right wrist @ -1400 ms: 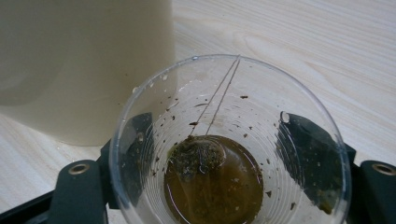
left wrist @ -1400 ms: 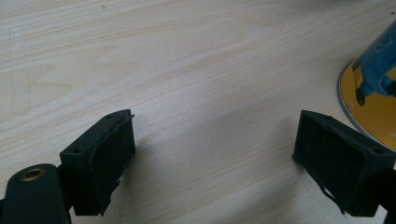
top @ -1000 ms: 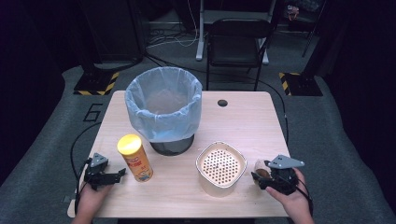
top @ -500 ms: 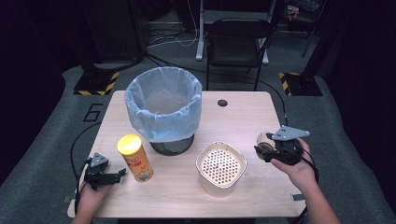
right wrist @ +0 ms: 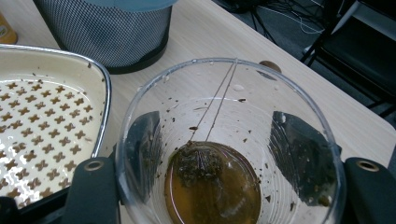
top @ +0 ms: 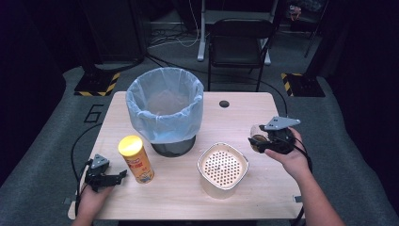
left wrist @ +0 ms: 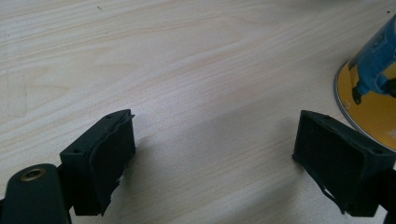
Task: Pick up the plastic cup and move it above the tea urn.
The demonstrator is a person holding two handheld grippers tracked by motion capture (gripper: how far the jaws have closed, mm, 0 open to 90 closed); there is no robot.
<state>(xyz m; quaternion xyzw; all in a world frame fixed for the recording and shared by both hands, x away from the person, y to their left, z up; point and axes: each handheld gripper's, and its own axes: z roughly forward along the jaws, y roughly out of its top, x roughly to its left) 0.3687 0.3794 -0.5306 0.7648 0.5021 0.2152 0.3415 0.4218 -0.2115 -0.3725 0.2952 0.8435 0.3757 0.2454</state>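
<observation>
My right gripper point(top: 261, 140) is shut on a clear plastic cup point(top: 256, 136), held tilted above the table's right side, just right of the cream strainer bowl point(top: 222, 168). In the right gripper view the cup point(right wrist: 233, 93) sits between my pads, with a tea bag point(right wrist: 198, 165) and its string in brown liquid at the bottom. At the front left my left gripper point(top: 121, 176) rests open on the wood, just left of the yellow chips can point(top: 136, 159). The left gripper view has nothing between the left gripper's point(left wrist: 212, 154) pads, and the can point(left wrist: 373, 88) stands at the right edge.
A black mesh bin point(top: 164, 110) lined with a blue bag stands at the table's back middle. The wooden table point(top: 244, 117) has a small cable hole point(top: 224, 103) near its far edge. A black chair point(top: 240, 40) stands behind the table.
The right hand has lifted the cup off the table beside the strainer bowl and carried it up and toward the far side. The left gripper has stayed where it was.
</observation>
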